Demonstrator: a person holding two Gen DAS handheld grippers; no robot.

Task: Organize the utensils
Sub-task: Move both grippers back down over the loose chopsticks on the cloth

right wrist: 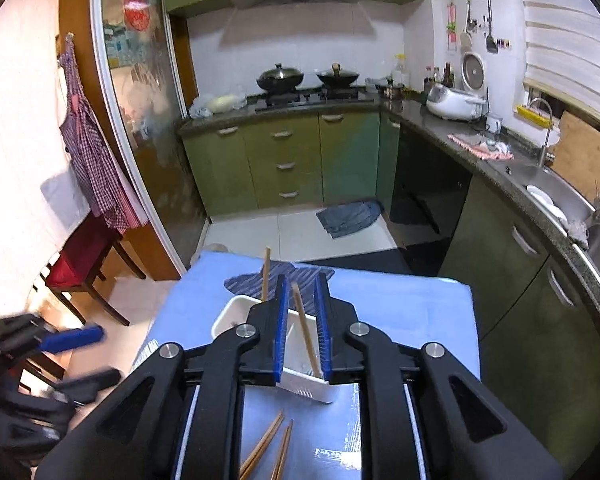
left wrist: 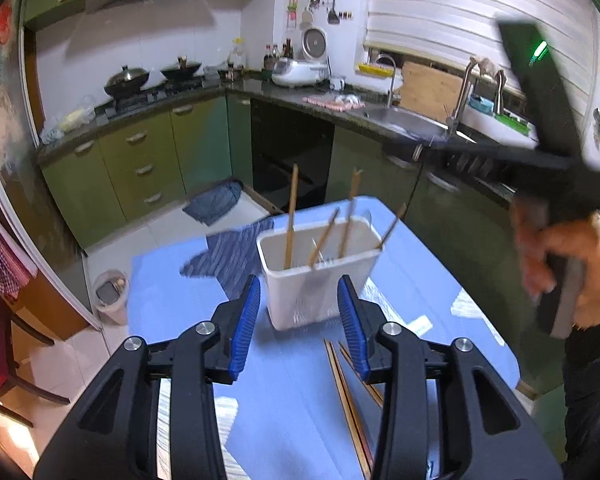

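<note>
A white plastic bin (left wrist: pixel 320 276) stands on the blue table (left wrist: pixel 172 304) with several wooden chopsticks (left wrist: pixel 291 216) standing in it. My left gripper (left wrist: pixel 298 300) is open and empty, just short of the bin. Two loose chopsticks (left wrist: pixel 346 396) lie on the table under it. In the right wrist view my right gripper (right wrist: pixel 302 312) hovers over the bin (right wrist: pixel 236 312), jaws partly open, with one chopstick (right wrist: pixel 306 328) between them, apart from the pads. Loose chopsticks (right wrist: pixel 266 448) lie on the table below. The right gripper body (left wrist: pixel 540 120), blurred, shows at the right of the left wrist view.
A striped dark cloth (left wrist: pixel 228 256) lies on the table behind the bin. Green kitchen cabinets (right wrist: pixel 284 160), a stove with two woks (right wrist: pixel 280 76) and a sink (left wrist: pixel 412 120) surround the table. A red chair (right wrist: pixel 84 256) stands left, and a small bin (left wrist: pixel 110 296) sits on the floor.
</note>
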